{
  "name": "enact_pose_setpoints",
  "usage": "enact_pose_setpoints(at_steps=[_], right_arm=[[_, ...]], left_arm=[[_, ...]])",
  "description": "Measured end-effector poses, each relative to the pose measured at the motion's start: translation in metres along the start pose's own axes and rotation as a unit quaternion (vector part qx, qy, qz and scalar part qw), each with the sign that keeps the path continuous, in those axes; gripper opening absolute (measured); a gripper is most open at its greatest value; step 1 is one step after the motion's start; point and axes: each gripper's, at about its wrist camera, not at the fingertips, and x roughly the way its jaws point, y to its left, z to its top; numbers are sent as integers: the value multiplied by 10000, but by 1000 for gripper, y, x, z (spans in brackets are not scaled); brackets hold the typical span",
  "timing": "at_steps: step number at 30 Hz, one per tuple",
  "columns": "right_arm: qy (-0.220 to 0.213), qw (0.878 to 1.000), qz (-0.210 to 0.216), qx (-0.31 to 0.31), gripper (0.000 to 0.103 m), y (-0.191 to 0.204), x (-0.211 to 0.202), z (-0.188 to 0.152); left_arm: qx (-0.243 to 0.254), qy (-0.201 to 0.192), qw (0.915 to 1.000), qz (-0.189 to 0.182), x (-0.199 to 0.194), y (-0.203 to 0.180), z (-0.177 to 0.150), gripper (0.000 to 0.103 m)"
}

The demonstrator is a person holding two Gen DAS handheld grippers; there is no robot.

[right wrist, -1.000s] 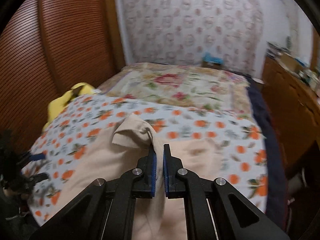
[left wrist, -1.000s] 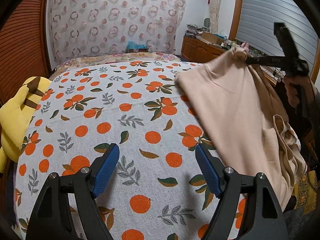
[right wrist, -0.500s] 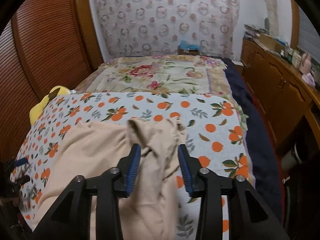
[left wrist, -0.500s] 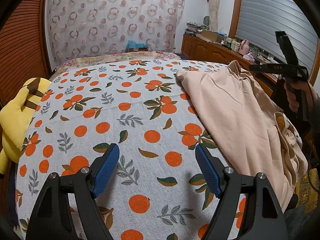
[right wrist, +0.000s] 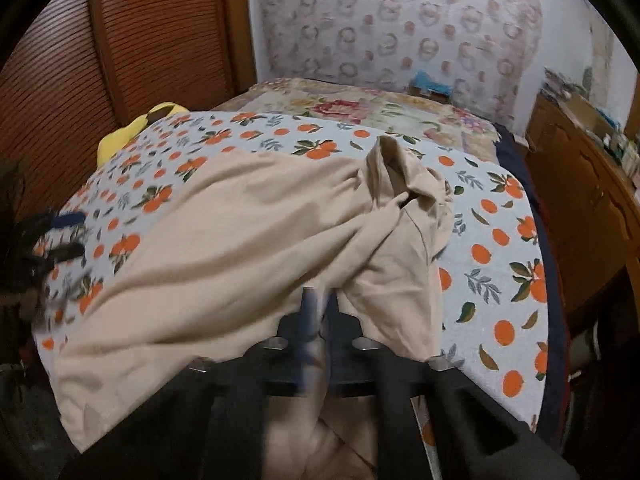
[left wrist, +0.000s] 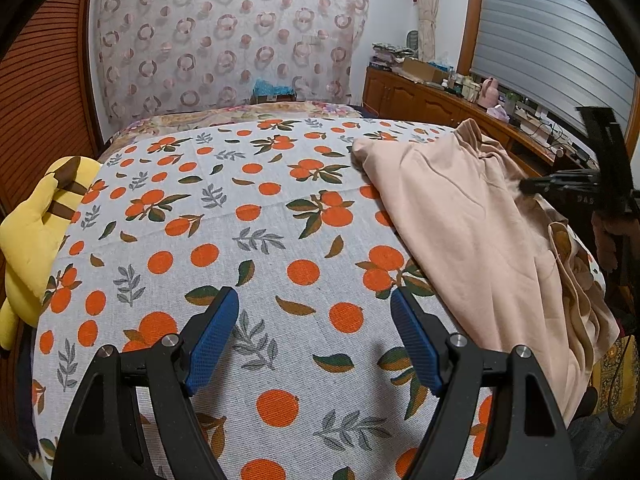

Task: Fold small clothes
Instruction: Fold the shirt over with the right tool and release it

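We count one beige garment (left wrist: 476,236), two grippers, one yellow plush toy (left wrist: 28,236) and one orange-print sheet (left wrist: 256,248) spread over the bed. The garment lies rumpled along the right side of the left wrist view, draped over the sheet with its lower edge hanging off the bed's near corner.

Our left gripper (left wrist: 314,338) sits at the bottom centre of its own view, jaws spread wide with nothing but bare sheet between the blue pads (left wrist: 212,336). Our right gripper (right wrist: 318,312), low in the centre of its own view, is blurred; its jaws have just snapped closed and stand clenched together, with beige cloth bunched right at the tips, though we cannot tell whether any fabric is pinched.

The left wrist view alone shows the right gripper from the side at the right edge, tips against the garment, and a wooden sideboard (left wrist: 424,98) cluttered with small items in the upper right. The right wrist view alone shows a floral quilt (right wrist: 376,108) beyond the sheet, and the garment's twisted peak near the frame's centre.
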Motion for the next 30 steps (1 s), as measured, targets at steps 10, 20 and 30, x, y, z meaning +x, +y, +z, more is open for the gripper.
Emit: enact_pose_setpoints(at_steps=[10,20,30], right_arm=[[-359,9950,-655,664,10,-39,-60,-38],[-582,9975,150,377,54,19,-82,-55],[26,9971,760,-69,4,43,-38,-48]], left_arm=[[48,-31,10000,61,0,-1,2,79],[192,-268,9995,-35,-15,-22,8,79],[260,-335,9988,-228,-19,-35,11,79]])
